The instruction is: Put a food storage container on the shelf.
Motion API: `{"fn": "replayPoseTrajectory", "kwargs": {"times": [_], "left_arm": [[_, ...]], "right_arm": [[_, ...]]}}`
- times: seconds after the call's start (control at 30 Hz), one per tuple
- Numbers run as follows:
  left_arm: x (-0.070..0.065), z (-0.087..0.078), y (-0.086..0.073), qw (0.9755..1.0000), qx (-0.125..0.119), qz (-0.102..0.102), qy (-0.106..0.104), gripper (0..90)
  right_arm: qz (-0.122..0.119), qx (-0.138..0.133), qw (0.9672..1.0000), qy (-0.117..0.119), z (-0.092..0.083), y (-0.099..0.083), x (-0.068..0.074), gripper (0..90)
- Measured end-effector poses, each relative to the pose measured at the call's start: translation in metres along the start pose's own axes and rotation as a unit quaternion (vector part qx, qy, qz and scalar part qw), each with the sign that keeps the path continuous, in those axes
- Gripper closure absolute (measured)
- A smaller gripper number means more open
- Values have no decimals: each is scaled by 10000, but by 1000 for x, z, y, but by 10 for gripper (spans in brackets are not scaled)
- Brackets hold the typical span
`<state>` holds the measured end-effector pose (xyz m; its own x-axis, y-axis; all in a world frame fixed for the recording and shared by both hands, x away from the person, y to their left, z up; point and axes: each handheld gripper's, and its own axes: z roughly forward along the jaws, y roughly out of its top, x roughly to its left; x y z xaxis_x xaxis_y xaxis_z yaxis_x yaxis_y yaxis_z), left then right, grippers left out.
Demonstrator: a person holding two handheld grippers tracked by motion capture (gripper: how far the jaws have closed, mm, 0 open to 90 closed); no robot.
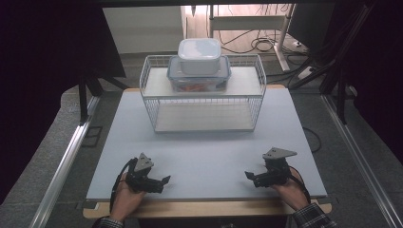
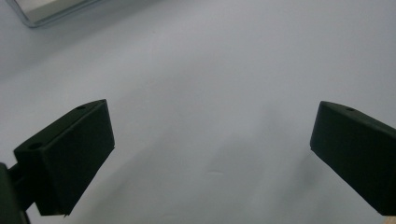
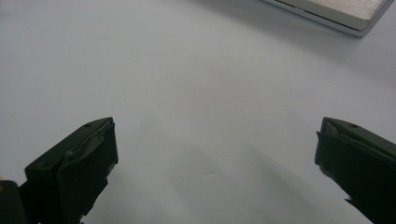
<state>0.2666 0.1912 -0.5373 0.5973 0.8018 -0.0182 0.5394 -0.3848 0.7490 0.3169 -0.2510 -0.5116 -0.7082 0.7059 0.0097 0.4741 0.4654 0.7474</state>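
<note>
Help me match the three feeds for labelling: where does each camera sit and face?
High view: above the person's side, facing forward and down on the table; both hands show.
Left gripper view: rides the left gripper, facing the tabletop.
Right gripper view: rides the right gripper, likewise.
Both gripper views share a rack corner.

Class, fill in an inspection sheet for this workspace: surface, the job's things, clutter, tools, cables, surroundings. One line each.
Surface: pale board, bare in front of the rack.
Job's things: white wire rack at the board's far side; a clear container with a blue-rimmed lid on its top shelf, a smaller white container stacked on that.
Clutter: nothing seen.
Tools: left tool and right tool low at the near edge, both with jaws wide apart, holding nothing.
Cables: a black cable trails from the left tool; loose cables on the floor beyond.
Surroundings: dark curtains at the sides, metal rails beside the board.
</note>
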Motion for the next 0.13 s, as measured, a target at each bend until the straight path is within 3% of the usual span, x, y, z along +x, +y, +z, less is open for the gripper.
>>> {"fn": "replayPoseTrajectory", "kwargs": {"times": [0.13], "left_arm": [[0,1,1,10000,16,30,6,0]], "right_arm": [[-9,-2,10000,-1,0,0,0,0]]}}
